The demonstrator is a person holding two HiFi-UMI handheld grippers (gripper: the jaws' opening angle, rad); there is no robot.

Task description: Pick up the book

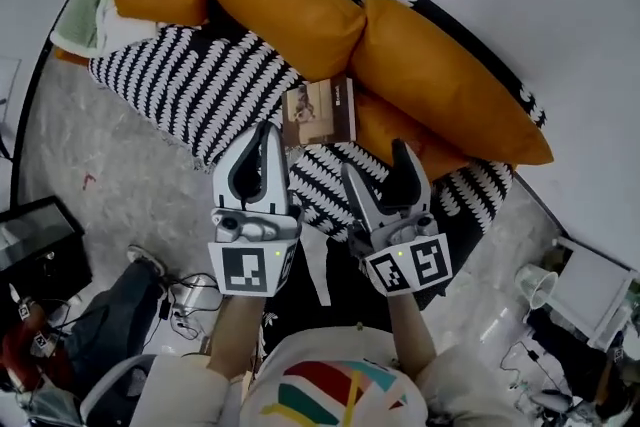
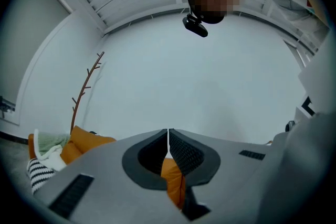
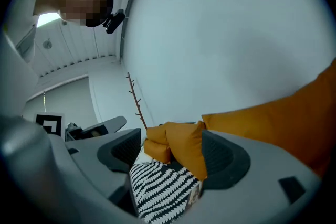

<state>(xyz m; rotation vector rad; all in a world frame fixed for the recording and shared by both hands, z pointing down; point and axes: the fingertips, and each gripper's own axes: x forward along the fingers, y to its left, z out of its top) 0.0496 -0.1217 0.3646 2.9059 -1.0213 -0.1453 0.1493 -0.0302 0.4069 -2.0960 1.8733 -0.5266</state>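
1. Head view: the book (image 1: 320,112) lies flat on the black-and-white patterned throw (image 1: 190,75) of a sofa. Its far edge sits against the long orange cushions (image 1: 290,5), and its cover faces up.
2. The left gripper (image 1: 266,130) is in front of the book on the left. Its tip is just beside the book's near left corner (whether it touches cannot be told from above).
3. The right gripper (image 1: 376,160) is in front of the book's right half, a little nearer the person, and apart from the book.
4. Left gripper view: the jaws of the left gripper (image 2: 168,136) stand together with only a hairline slit between the ribbed pads (image 2: 184,152). Nothing is held in them. A strip of orange cushion (image 2: 172,181) shows below them, and a bare branch (image 2: 84,89) rises against the pale wall (image 2: 210,92).
5. Right gripper view: the right gripper (image 3: 170,144) has its jaws spread wide and they grip nothing. Orange cushion (image 3: 184,147) and patterned throw (image 3: 160,186) fill the gap between them.
6. A small piece of printed cover shows low by the right-hand jaw, at the throw's edge. It looks like the book (image 3: 195,194), but it is too small to be sure, and no pad presses on it.
7. Both grippers point roughly level toward the sofa back. Each marker cube faces the head camera (the left gripper's at (image 1: 250,267)).
8. The person's forearms and a striped shirt (image 1: 320,390) show at the bottom edge of the head view.
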